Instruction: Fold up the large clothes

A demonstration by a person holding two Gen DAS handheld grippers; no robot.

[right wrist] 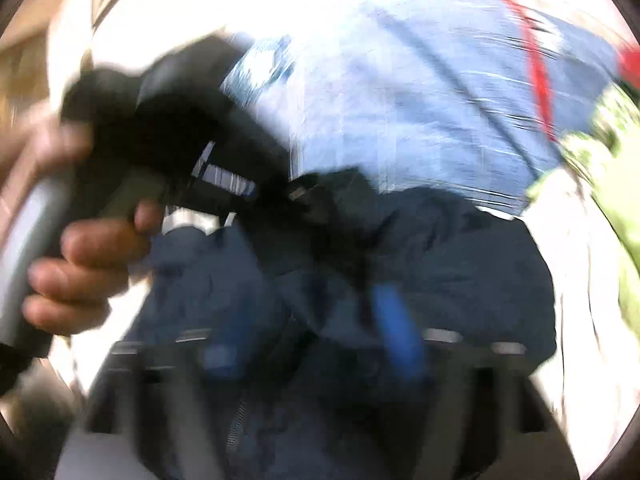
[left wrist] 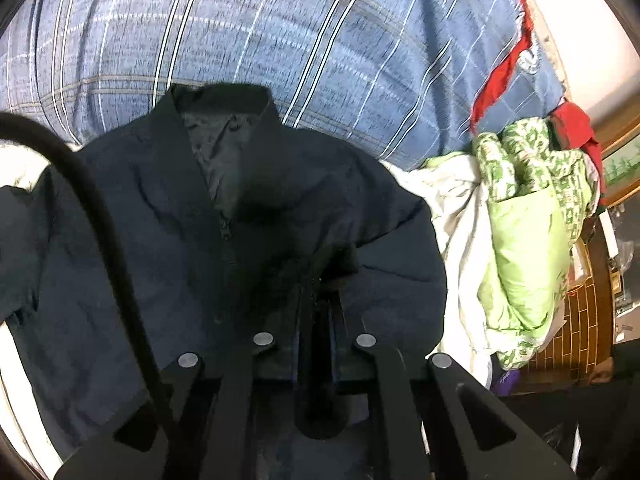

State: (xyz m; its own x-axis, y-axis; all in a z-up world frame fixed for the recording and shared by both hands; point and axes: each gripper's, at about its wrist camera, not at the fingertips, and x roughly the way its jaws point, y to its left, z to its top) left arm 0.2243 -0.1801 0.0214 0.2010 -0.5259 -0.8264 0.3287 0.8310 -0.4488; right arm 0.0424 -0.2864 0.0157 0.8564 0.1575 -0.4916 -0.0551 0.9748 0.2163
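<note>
A navy zip jacket [left wrist: 160,220] lies front up on the bed, collar toward the far side. In the left wrist view my left gripper [left wrist: 320,276] has its fingers drawn close together, pinching a dark fold of the jacket near the right of its front. The right wrist view is blurred by motion. There my right gripper [right wrist: 312,340] hangs over the jacket [right wrist: 460,260] with its blue pads [right wrist: 396,332] wide apart and nothing gripped. A person's hand [right wrist: 80,272] holds the left gripper [right wrist: 300,196] at the left of that view, its tips on the jacket.
A blue plaid sheet [left wrist: 280,40] covers the bed beyond the jacket. A heap of green patterned cloth [left wrist: 528,220], white cloth [left wrist: 460,208] and red cloth [left wrist: 504,76] lies to the right. A black cable [left wrist: 100,208] crosses the left. Wooden furniture [left wrist: 588,320] stands far right.
</note>
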